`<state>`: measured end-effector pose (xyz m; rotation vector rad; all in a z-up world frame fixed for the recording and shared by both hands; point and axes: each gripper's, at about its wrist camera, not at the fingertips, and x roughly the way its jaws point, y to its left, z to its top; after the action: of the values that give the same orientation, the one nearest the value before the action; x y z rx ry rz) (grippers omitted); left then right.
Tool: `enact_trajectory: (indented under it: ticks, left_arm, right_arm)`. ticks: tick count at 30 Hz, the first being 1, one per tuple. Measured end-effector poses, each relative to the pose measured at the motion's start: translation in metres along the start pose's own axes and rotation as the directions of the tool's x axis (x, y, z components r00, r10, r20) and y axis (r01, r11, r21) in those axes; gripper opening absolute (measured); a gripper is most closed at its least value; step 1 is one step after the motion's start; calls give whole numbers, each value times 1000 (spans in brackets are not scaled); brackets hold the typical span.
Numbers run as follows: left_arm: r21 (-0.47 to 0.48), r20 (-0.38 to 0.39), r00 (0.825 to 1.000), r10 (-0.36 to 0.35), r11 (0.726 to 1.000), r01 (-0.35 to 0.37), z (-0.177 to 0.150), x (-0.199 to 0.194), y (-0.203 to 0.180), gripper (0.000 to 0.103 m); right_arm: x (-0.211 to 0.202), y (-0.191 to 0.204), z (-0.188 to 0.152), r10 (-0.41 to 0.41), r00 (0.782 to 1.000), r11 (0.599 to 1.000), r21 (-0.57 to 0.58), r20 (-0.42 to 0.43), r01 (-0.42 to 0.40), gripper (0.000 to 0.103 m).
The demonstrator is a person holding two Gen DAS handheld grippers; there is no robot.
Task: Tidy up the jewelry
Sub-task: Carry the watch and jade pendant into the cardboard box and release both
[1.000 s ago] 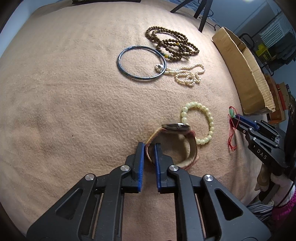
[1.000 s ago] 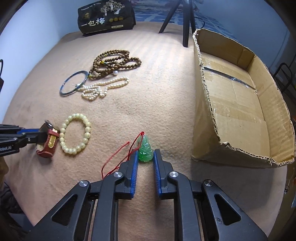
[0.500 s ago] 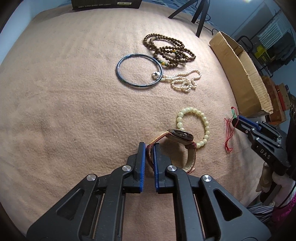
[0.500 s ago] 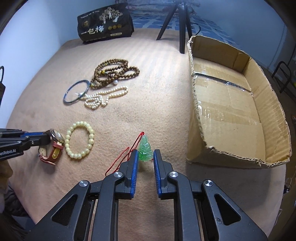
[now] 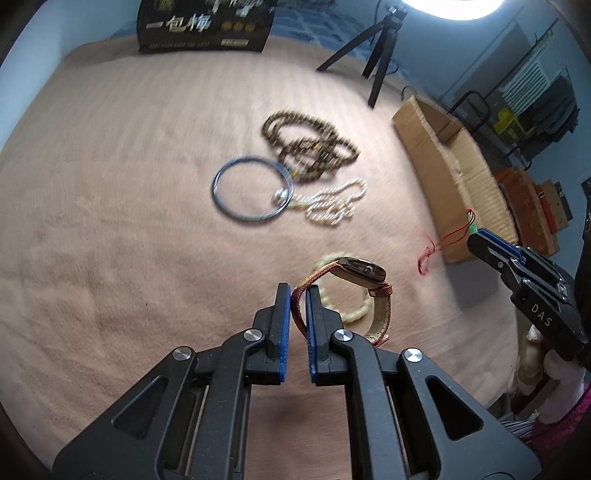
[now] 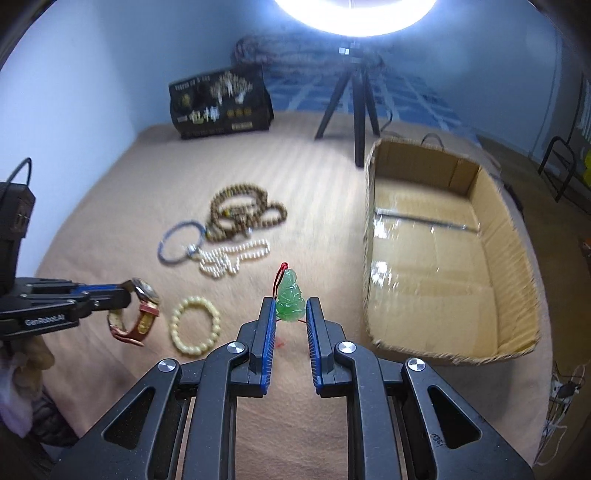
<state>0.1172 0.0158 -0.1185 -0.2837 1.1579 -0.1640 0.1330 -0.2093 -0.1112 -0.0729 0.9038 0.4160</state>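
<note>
A ring light (image 6: 352,14) is blazing at the top of both views, blowing out to pure white and casting a bluish tint over the walls. Motion blur is smearing the wooden bead necklace (image 5: 310,147) and pearl strand (image 5: 328,205), while the gripper bodies are staying sharp. Glare is streaking the cardboard box (image 6: 436,254) floor. Fisheye distortion is bending the edges, and the corners are darkening to black.

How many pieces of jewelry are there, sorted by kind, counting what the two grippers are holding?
Bracelets and bangles: 2, the cream bead bracelet and the blue bangle
Bead strands: 2, the brown wooden beads and the white pearl strand
Watches: 1, the watch in the left gripper
Pendants: 1, the green pendant in the right gripper
Total: 6
</note>
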Motion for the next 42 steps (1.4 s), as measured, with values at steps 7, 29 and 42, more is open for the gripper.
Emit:
enact_trajectory:
  ticks: [7, 29, 42]
  left_arm:
    - [30, 84, 995, -55, 998, 53, 19, -22, -32, 6]
    - [121, 125, 972, -197, 976, 182, 58, 8, -144, 6]
    - [135, 79, 977, -198, 973, 186, 61, 55, -182, 6]
  right_arm:
    - [-26, -12, 18, -27, 995, 999, 23, 98, 25, 15]
    - [-51, -110, 20, -213, 963, 962, 209, 164, 177, 15]
    - [-31, -146, -1, -242, 968, 943, 251, 66, 219, 15]
